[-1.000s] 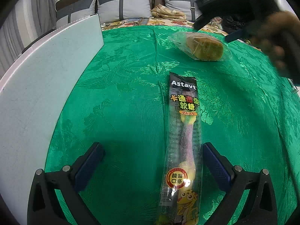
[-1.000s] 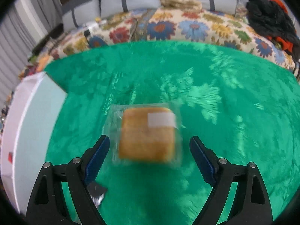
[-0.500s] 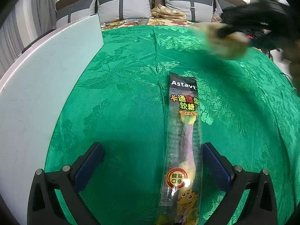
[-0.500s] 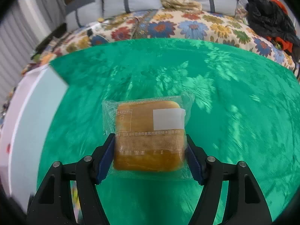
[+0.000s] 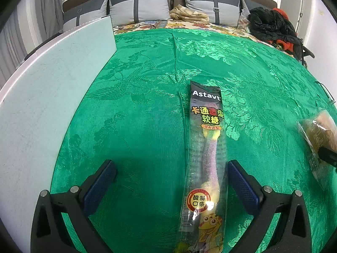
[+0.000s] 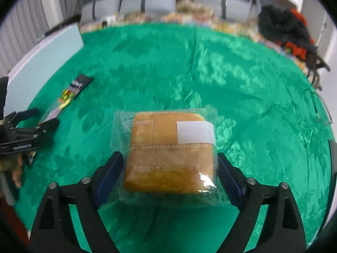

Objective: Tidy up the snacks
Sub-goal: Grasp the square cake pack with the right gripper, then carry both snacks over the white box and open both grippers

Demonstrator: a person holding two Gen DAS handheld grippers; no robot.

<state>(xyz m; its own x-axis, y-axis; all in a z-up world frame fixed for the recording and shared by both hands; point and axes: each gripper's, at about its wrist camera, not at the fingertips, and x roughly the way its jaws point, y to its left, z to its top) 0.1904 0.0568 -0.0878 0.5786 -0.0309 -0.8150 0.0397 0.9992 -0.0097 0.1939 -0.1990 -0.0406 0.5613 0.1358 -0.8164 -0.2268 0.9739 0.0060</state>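
A long gummy candy packet (image 5: 205,160) with a black "Astavt" top lies lengthwise on the green tablecloth (image 5: 147,88). My left gripper (image 5: 171,181) is open around its near part, the right finger close beside it. My right gripper (image 6: 168,172) is shut on a wrapped square cake (image 6: 170,151) and holds it above the cloth. The cake also shows blurred at the right edge of the left wrist view (image 5: 320,135). The candy packet (image 6: 65,94) and the left gripper (image 6: 35,124) show at the left of the right wrist view.
A pale blue-white board (image 5: 42,97) runs along the left of the cloth. Behind the table is a bed with grey pillows (image 5: 139,6), a folded cloth (image 5: 187,14) and dark clothes (image 5: 273,27) at the back right.
My right gripper closed on the cake, lifted it and carried it from the far middle of the cloth toward the near right. My left gripper and the candy packet stayed still.
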